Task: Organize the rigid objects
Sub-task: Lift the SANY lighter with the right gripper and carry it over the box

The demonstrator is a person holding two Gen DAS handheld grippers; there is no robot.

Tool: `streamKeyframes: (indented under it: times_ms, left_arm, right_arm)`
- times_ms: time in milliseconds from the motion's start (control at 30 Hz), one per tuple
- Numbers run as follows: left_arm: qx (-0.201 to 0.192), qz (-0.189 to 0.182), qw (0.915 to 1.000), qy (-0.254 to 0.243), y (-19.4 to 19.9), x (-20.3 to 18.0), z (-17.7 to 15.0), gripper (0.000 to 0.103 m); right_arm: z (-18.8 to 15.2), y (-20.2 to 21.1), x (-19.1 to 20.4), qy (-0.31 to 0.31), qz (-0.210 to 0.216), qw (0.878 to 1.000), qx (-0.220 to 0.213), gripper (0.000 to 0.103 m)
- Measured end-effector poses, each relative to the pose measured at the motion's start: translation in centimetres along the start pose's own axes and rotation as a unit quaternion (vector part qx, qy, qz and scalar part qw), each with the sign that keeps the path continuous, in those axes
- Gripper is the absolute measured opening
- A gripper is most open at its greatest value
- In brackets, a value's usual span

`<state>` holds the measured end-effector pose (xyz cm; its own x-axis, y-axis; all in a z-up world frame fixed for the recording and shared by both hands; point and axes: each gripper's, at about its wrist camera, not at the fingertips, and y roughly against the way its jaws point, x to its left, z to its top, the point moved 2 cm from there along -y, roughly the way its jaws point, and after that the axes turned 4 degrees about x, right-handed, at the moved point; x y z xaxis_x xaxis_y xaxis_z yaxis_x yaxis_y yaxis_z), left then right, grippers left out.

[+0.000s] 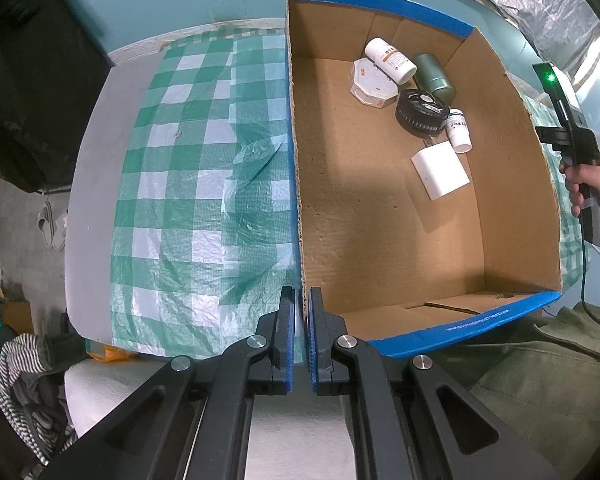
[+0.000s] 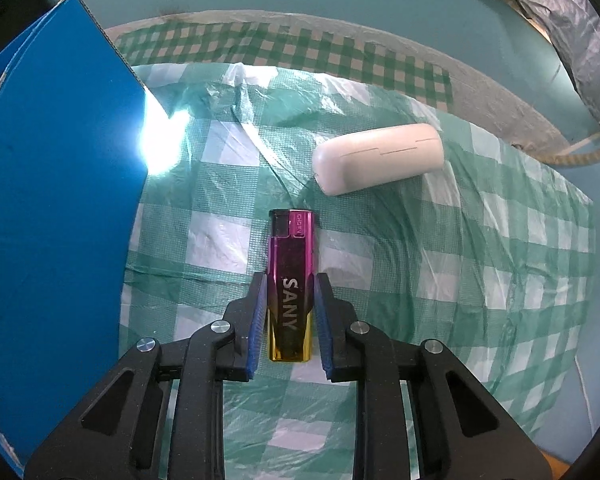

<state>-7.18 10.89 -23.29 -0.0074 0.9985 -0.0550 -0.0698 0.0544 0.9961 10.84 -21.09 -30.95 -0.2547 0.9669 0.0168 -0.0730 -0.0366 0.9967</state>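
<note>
The right gripper (image 2: 290,312) straddles a glossy magenta-to-gold lighter marked SANY (image 2: 291,284) that lies flat on the green-and-white checked plastic tablecloth (image 2: 480,280) — its blue-padded fingers sit either side of the lower body with slim gaps, not yet pinching. Just beyond the lighter lies a white oblong hard case (image 2: 378,164), apart from it. The blue outer wall of the open cardboard box (image 2: 56,208) stands to the left. The left gripper (image 1: 300,320) is nearly closed and empty, fingers astride the box's (image 1: 380,208) near corner edge. Inside, toward the far right corner, cluster a white pill bottle (image 1: 390,60), a smaller white bottle (image 1: 459,130), a dark green canister (image 1: 434,74), a black round ribbed lid-like disc (image 1: 422,111), a white octagonal container (image 1: 374,84) and a white rectangular block (image 1: 440,170)
</note>
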Motion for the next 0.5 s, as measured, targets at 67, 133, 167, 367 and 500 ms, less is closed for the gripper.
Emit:
streamKeyframes:
  times_ms: [67, 133, 167, 367, 500]
  left_arm:
    - [-0.001, 0.0, 1.0, -0.001, 0.0, 0.0, 0.0, 0.005]
    - [0.0, 0.0, 1.0, -0.002, 0.0, 0.1, 0.0, 0.005]
    - [0.0, 0.001, 1.0, -0.002, 0.0, 0.0, 0.0, 0.005]
    - [0.002, 0.001, 1.0, -0.004, -0.1, -0.2, 0.1, 0.005]
    - [0.002, 0.001, 1.0, -0.004, -0.1, -0.2, 0.1, 0.005]
  right_arm:
    - [-0.1, 0.1, 0.1, 0.002, 0.005, 1.0, -0.001, 0.022]
    - [-0.1, 0.2, 0.2, 0.003, 0.011, 1.0, -0.005, 0.022]
    - [-0.2, 0.3, 0.1, 0.001, 0.014, 1.0, -0.008, 0.022]
    - [-0.4, 1.4, 0.1, -0.005, 0.032, 0.999, -0.024, 0.022]
    - [-0.5, 2.3, 0.2, -0.002, 0.034, 0.999, -0.032, 0.022]
